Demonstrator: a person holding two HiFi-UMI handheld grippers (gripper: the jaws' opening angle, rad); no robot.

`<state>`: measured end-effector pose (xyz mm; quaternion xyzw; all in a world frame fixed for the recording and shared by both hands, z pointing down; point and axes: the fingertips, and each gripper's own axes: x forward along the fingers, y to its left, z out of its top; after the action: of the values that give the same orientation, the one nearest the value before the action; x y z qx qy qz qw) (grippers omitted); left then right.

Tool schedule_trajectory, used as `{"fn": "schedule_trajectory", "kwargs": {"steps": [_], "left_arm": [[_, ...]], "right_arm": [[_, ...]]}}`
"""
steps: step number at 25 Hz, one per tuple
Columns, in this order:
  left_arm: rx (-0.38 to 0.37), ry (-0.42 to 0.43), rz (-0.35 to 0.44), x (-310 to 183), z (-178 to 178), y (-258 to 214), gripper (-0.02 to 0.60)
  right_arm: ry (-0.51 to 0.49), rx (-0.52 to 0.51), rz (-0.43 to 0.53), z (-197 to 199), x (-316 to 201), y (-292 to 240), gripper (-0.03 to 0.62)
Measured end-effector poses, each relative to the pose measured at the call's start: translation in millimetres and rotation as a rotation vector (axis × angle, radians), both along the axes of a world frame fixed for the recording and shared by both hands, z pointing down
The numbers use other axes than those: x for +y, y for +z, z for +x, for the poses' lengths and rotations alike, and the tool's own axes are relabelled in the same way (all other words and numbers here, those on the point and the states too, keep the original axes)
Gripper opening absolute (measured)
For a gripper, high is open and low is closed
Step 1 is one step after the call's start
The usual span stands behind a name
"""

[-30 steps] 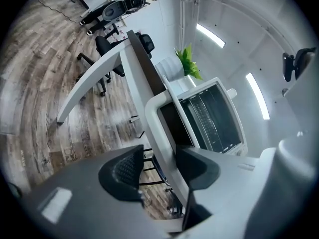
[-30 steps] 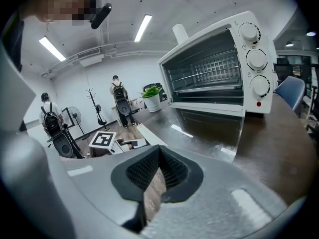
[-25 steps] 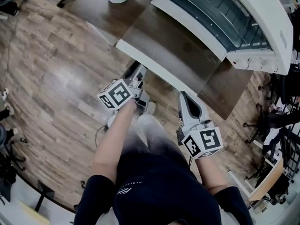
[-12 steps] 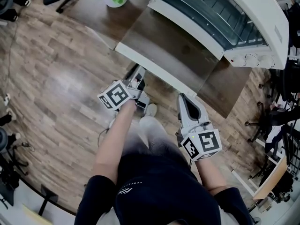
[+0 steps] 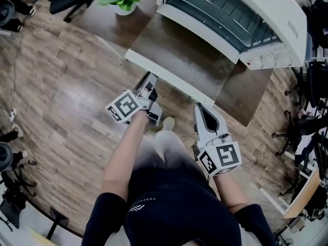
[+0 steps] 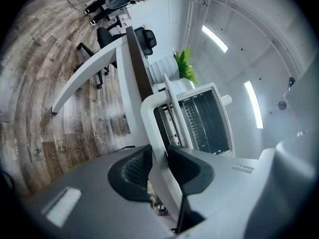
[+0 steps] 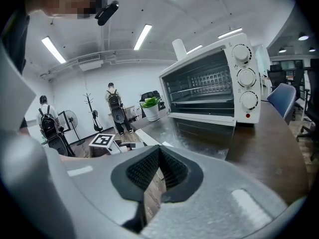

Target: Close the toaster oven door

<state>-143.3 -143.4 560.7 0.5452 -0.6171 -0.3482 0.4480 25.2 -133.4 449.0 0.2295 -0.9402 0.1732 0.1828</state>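
The oven (image 5: 266,14) stands on a dark table (image 5: 241,96) with its door (image 5: 189,55) dropped open and lying flat, glass side up, out over the table's front edge. The white handle (image 5: 169,78) runs along the door's near edge. The left gripper (image 6: 158,158) has its jaws clamped on this handle near its left end, the bar pinched between the pads. The right gripper (image 7: 158,156) hangs just below the handle's right end, jaws together with nothing between them
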Motion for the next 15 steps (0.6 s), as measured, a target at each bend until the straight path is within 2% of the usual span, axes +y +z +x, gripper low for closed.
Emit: {"fn": "schedule_trajectory", "kwargs": {"steps": [5,8,13,15], "left_arm": [[-0.006,-0.016,0.004,3.6,-0.4,-13.4,0.097],[0.053,-0.034,0.056,0.5,3.7,-24.4,0.097],[0.05,-0.06,0.073,1.5,2.0,-38.3,0.097],[0.082,-0.064,0.128,-2.9,4.5,-51.0,0.097]], "right_arm": [[-0.003,-0.04,0.02,2.1,-1.0,-16.5,0.003],[-0.002,-0.065,0.032,5.0,-3.9,-25.9,0.003],[-0.001,-0.105,0.045,11.5,-9.8,-38.1,0.003],[-0.003,-0.118,0.053,14.3,-12.8,-43.8,0.003]]}}
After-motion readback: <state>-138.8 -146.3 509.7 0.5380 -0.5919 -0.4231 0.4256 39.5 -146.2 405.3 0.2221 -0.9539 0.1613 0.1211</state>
